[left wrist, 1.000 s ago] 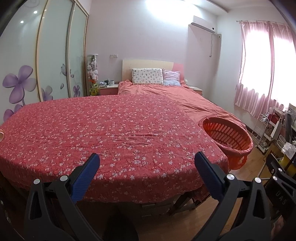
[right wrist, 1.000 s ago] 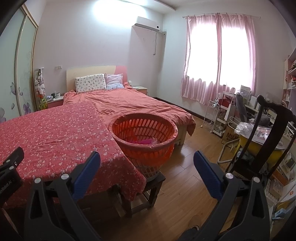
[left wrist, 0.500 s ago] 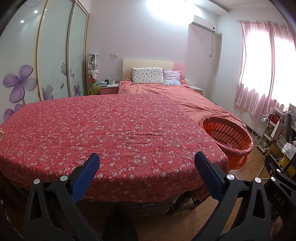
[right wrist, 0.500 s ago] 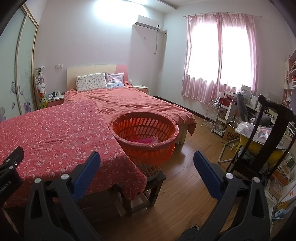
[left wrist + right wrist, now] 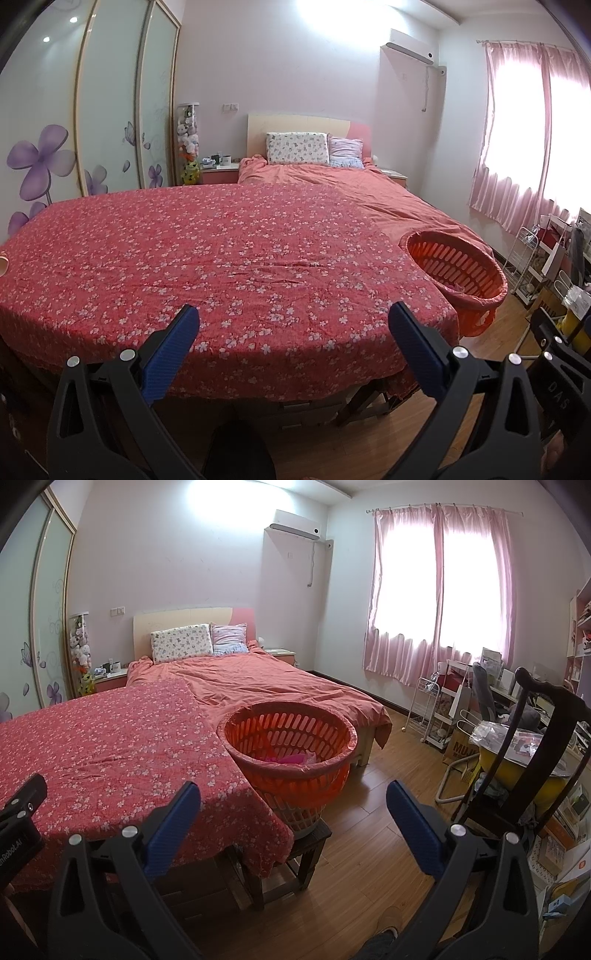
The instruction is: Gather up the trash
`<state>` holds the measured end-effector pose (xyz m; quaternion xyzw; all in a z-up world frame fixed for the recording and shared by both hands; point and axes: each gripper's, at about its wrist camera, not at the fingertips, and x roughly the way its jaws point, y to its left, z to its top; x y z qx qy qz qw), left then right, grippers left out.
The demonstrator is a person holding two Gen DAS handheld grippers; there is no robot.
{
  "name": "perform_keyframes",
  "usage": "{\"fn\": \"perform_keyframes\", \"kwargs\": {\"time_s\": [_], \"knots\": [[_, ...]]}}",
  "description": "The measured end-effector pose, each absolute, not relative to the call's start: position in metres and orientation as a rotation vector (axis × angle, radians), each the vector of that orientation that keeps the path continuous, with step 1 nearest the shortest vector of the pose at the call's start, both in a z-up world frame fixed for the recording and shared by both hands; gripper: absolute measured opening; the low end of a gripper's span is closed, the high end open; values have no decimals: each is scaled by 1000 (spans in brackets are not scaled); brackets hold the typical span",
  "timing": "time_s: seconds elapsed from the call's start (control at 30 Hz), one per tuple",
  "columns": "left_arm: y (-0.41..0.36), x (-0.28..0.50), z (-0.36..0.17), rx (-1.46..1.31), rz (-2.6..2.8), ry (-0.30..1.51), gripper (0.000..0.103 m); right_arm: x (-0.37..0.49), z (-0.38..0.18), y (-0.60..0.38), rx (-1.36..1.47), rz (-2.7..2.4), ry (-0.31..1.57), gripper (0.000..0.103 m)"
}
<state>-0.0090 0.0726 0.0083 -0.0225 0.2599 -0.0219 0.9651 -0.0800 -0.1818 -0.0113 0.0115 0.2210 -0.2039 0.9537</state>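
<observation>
You hold both grippers level over the near edge of a table draped in a red cloth with small white blossoms (image 5: 236, 266), in a pink-walled bedroom. Your left gripper (image 5: 293, 325), black-framed with blue ribbed pads, has its fingers spread wide with nothing between them; the cloth in front of it lies bare. Your right gripper (image 5: 293, 801), of the same make, is likewise spread wide and grips nothing, and a corner of the left tool's black body shows at the left edge of its view. The round orange slotted plastic basket (image 5: 291, 749) stands on a small dark wooden stool (image 5: 310, 843) just beside the right-hand corner of the table, its rim about level with the tabletop; in the left view it sits at the far right (image 5: 458, 266). Inside the basket lie pink crumpled scraps (image 5: 291, 758), low against the near wall; what exactly they are cannot be made out. Beyond the table stretches a bed with a salmon-coloured cover (image 5: 266, 686) and two pillows at a pale headboard. Pink curtains (image 5: 439, 590) glow over the window to the right, and a dark wooden chair (image 5: 535, 746) stands on the wood floor before a cluttered desk.
</observation>
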Motion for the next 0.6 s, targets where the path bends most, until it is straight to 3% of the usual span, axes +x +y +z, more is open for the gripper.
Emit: {"fn": "perform_keyframes", "kwargs": {"time_s": [0.6], "knots": [[73, -9, 8, -45, -44, 527, 101, -80, -14, -182, 25, -414, 452, 98]]}}
